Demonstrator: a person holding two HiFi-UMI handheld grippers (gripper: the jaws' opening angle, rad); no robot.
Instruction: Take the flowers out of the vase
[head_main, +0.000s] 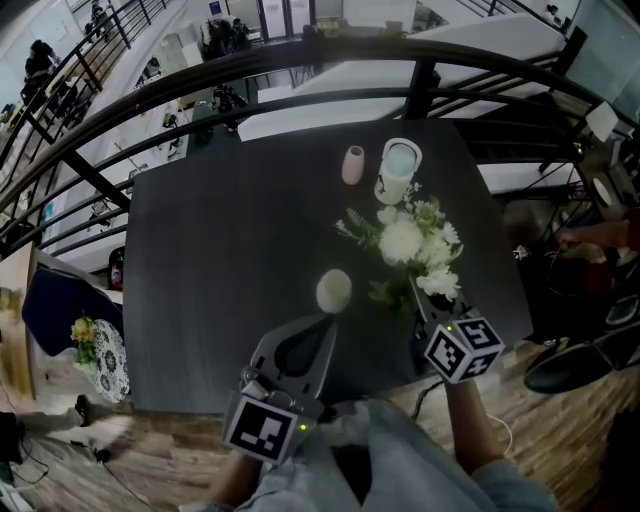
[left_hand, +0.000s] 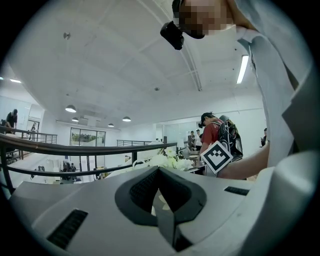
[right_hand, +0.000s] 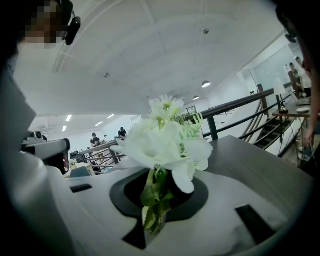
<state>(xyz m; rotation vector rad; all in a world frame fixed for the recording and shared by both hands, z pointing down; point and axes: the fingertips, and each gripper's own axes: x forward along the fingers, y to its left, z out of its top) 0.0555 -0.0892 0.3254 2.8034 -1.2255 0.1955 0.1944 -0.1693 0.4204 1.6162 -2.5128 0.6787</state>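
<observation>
My right gripper is shut on the green stems of a bunch of white flowers. The bunch is clear of the vase, blooms pointing away from me over the right side of the dark table. A small pale round vase stands near the table's front edge. My left gripper reaches it from the near side, jaws drawn together on it. In the left gripper view only a cream sliver shows between the pads. The flowers appear there beyond the jaws.
A small pink vase and a white cup with a pale blue inside stand at the table's far edge. Black railings run behind it. A person's arm shows at the right, and the wooden floor below.
</observation>
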